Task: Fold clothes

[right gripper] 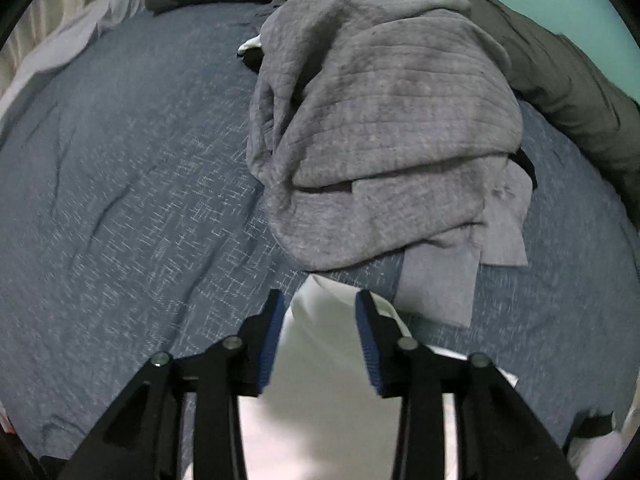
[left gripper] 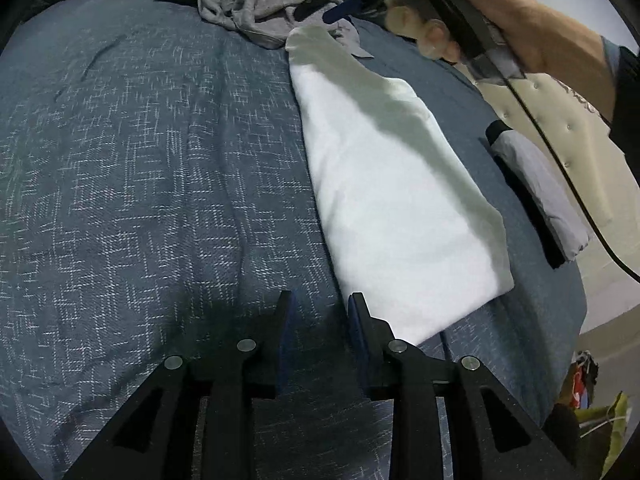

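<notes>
A folded white garment (left gripper: 392, 184) lies lengthwise on the blue flecked bedspread (left gripper: 140, 160). My left gripper (left gripper: 320, 308) hovers at its near corner, open, with only bedspread between the fingers. In the right wrist view my right gripper (right gripper: 319, 300) stands open over the far end of the white garment (right gripper: 320, 360), its pads apart from the cloth. A hand holds that right gripper (left gripper: 320, 14) at the top of the left wrist view. Just beyond lies a crumpled pile of grey clothes (right gripper: 380, 120).
A small folded stack, pale grey on black (left gripper: 540, 184), sits near the bed's right edge. A dark blanket (right gripper: 560, 64) runs along the far side. Tufted beige upholstery (left gripper: 560, 128) and a black cable (left gripper: 560, 168) are on the right.
</notes>
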A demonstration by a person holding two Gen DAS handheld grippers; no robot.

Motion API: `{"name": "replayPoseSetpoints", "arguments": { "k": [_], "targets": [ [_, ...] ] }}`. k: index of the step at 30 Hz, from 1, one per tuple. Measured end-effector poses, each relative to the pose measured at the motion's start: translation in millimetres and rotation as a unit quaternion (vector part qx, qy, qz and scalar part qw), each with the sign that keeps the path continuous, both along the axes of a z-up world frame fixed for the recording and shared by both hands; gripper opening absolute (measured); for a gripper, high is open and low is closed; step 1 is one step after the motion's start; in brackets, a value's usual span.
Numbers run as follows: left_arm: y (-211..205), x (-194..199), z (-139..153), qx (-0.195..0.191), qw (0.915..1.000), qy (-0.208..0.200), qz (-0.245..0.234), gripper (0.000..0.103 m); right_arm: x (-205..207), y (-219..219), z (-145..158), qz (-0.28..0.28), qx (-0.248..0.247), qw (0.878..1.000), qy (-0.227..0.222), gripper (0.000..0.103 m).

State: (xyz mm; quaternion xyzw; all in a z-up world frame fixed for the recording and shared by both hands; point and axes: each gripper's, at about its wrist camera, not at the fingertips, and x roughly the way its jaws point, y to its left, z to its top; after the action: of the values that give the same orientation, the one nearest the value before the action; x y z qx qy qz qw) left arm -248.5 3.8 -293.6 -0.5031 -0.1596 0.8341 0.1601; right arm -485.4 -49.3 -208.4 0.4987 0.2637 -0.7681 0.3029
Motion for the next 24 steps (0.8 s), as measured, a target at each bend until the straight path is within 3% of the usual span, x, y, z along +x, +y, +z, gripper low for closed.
{"name": "replayPoseSetpoints", "arguments": {
  "k": [8,9,14,24],
  "targets": [
    [5.1,0.1,-5.3,-0.003,1.0,-0.003,-0.009,0.03,-4.9,-17.8,-23.8,0.029,0.058,0.998,0.013,0.042],
    [4.8,0.0,-5.6,-0.003,1.0,-0.003,-0.009,0.03,-4.8,-18.7,-26.1,0.033,0.064,0.997,0.014,0.032],
    [2.7,-0.5,-9.2,-0.002,1.0,-0.008,-0.004,0.03,-6.6,-17.6,-31.0,0.045,0.069,0.996,0.02,0.004],
    [9.2,2.3,-13.3,-0.008,0.9999,-0.01,-0.003,0.03,-14.6,-7.8,-20.9,0.045,0.037,0.998,0.035,0.001]
  ]
}}
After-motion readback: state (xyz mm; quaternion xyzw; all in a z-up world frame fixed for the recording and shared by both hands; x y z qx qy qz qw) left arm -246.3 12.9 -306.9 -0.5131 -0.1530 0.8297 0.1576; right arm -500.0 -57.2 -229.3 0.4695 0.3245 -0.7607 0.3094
